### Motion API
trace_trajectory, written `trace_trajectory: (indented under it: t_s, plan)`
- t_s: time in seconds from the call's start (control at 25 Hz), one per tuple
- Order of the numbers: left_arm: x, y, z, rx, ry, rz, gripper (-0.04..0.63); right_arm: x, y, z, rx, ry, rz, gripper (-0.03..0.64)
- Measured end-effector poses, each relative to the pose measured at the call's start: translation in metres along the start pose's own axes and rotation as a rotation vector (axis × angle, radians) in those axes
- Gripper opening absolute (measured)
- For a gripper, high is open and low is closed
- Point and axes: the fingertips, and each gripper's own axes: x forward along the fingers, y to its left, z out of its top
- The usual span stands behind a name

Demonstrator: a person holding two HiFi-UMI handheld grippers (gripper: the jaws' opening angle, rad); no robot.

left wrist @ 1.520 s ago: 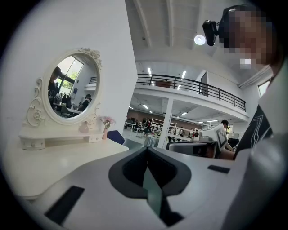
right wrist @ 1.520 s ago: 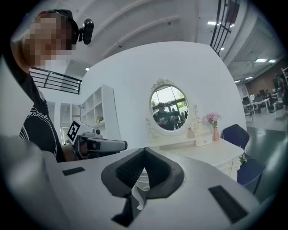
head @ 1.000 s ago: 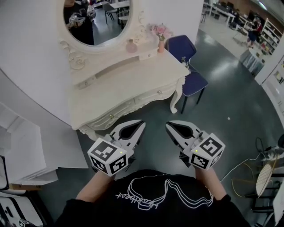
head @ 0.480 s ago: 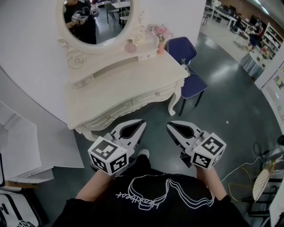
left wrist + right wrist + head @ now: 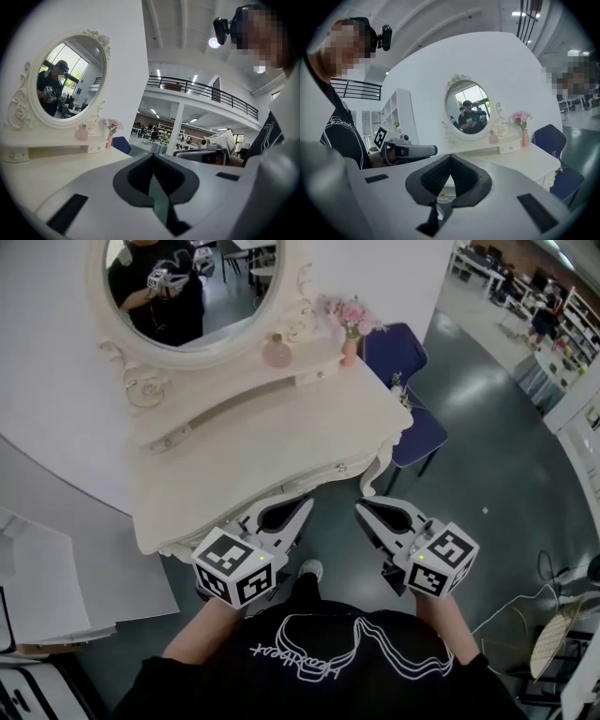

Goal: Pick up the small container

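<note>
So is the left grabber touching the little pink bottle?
Apart. The head view shows the left gripper held at the near edge of the dressing table, while the pink bottle stands far back beneath the mirror.

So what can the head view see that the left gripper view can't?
Head view only: both grippers from above, the left gripper and right gripper, each with its jaws together and nothing in them, plus the person's shoe on the grey floor.

Left gripper view only: a balcony railing, a ceiling lamp and the camera on the person's head.

Both show the white dressing table, its oval mirror, the small pink bottle and the pink flowers.
</note>
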Motion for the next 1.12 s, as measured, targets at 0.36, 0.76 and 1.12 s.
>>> trace_trajectory:
  t_s: [0.36, 0.76, 1.12]
  plan:
    - [0.048, 0.116, 0.047, -0.004, 0.004, -0.001, 0.005, 0.098, -0.079, 0.051, 0.000, -0.010, -0.023, 0.008]
    - [0.074, 0.174, 0.076, 0.043, -0.004, 0.015, 0.008, 0.147, -0.112, 0.070, -0.016, 0.003, -0.014, 0.008]
    - [0.108, 0.223, 0.096, 0.068, -0.020, 0.084, 0.070, 0.180, -0.159, 0.079, 0.001, 0.013, 0.047, 0.008]
